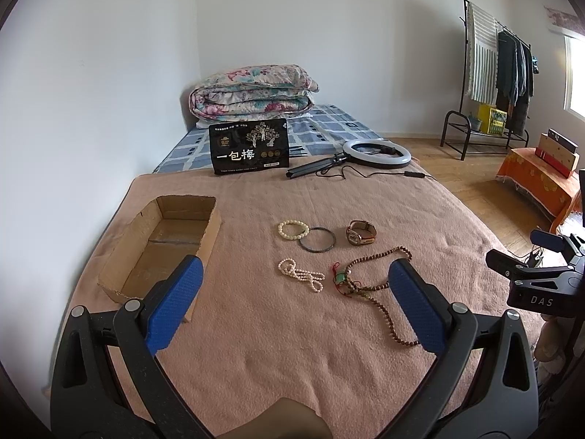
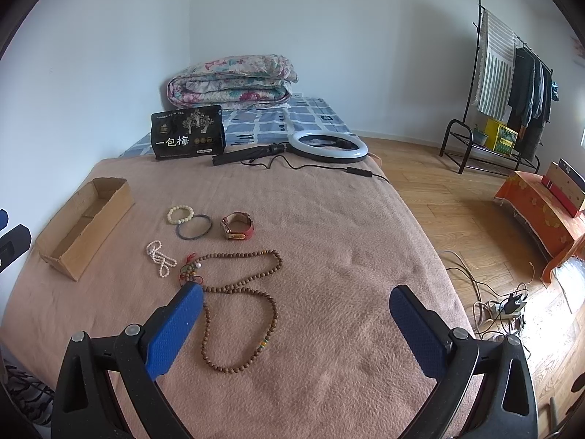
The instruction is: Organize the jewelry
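Observation:
On the pink blanket (image 1: 292, 329) lie a white bead bracelet (image 1: 291, 229), a dark bangle (image 1: 317, 244), a watch (image 1: 361, 232), a white pearl strand (image 1: 301, 274) and a long brown bead necklace (image 1: 369, 285) with a green charm. An open cardboard box (image 1: 164, 241) sits to their left. My left gripper (image 1: 295, 270) is open and empty, held above the blanket near the pearls and necklace. My right gripper (image 2: 296, 294) is open and empty, over the brown necklace (image 2: 241, 292). The right wrist view also shows the box (image 2: 87, 226), bracelet (image 2: 180, 215), bangle (image 2: 194, 231), watch (image 2: 237, 225) and pearls (image 2: 161, 258).
A black snack bag (image 1: 249, 150), a ring light (image 1: 376, 153) with cable and a folded floral quilt (image 1: 252, 89) lie at the far end of the bed. The bed's right edge drops to a wooden floor (image 2: 475, 201) with cables, a clothes rack (image 2: 512, 84) and an orange-covered table (image 2: 541, 201).

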